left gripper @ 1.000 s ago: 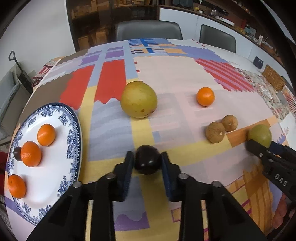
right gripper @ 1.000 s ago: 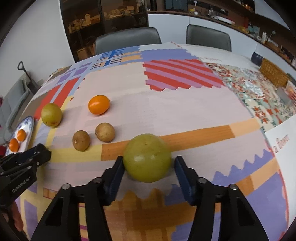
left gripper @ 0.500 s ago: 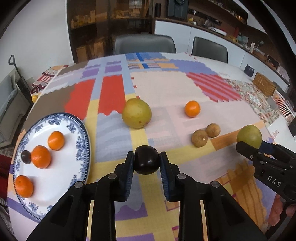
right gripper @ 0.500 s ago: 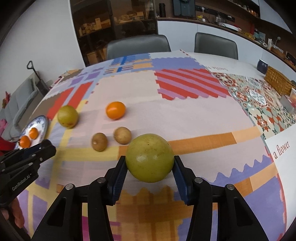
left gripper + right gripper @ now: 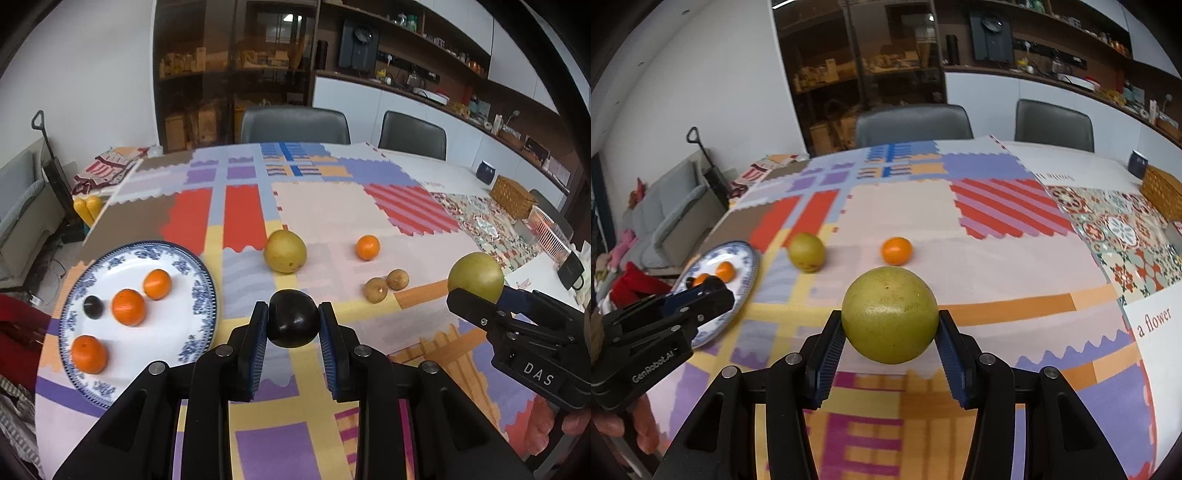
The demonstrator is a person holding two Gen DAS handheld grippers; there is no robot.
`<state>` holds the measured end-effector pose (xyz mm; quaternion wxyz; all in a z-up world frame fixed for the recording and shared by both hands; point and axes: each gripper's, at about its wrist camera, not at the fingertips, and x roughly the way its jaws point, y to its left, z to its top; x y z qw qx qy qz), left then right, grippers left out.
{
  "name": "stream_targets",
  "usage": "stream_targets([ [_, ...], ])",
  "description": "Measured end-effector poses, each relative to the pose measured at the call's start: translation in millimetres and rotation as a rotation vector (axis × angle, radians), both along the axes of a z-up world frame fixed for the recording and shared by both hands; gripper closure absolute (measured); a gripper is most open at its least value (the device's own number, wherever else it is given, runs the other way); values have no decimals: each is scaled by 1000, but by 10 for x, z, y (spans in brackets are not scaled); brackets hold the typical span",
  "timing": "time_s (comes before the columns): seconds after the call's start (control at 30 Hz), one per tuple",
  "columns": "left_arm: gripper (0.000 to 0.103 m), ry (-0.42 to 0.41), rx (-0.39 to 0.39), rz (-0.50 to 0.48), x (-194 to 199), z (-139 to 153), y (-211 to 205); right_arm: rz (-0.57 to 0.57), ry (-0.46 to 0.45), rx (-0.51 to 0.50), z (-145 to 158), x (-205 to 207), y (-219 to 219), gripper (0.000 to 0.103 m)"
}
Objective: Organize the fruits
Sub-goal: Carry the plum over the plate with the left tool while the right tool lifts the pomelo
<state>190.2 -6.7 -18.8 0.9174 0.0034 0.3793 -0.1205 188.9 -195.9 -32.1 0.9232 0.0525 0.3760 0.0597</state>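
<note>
My left gripper [image 5: 293, 326] is shut on a dark plum [image 5: 293, 318], held above the patchwork tablecloth. To its left lies a blue-rimmed white plate [image 5: 201, 295] with three oranges [image 5: 128, 307] and a small dark fruit [image 5: 93, 306]. My right gripper [image 5: 890, 334] is shut on a large green-yellow pear [image 5: 889, 314], lifted off the table; the same pear [image 5: 475, 276] shows at the right of the left wrist view. On the cloth lie another yellow pear [image 5: 285, 251], a loose orange [image 5: 368, 247] and two small brown fruits [image 5: 376, 290].
Two grey chairs [image 5: 293, 123] stand at the table's far edge. A wicker basket [image 5: 512, 196] and a dark blue cup [image 5: 485, 171] sit at the far right. A person's hand [image 5: 613, 424] holds the left gripper's handle. A sofa [image 5: 668, 218] stands left of the table.
Both grippers have risen with their fruit, the plum and the green pear now off the cloth. The table looks farther away and more of the room shows in both views.
</note>
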Motion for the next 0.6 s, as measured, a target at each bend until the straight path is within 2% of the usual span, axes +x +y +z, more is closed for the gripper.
stream_targets([
  [0.47, 76, -97, -17, 69, -341, 244, 501, 143, -66, 1, 346, -220, 533, 53],
  [0.6, 76, -122, 3, 96, -428, 281, 685, 191, -82, -10, 388, -246, 738, 53],
])
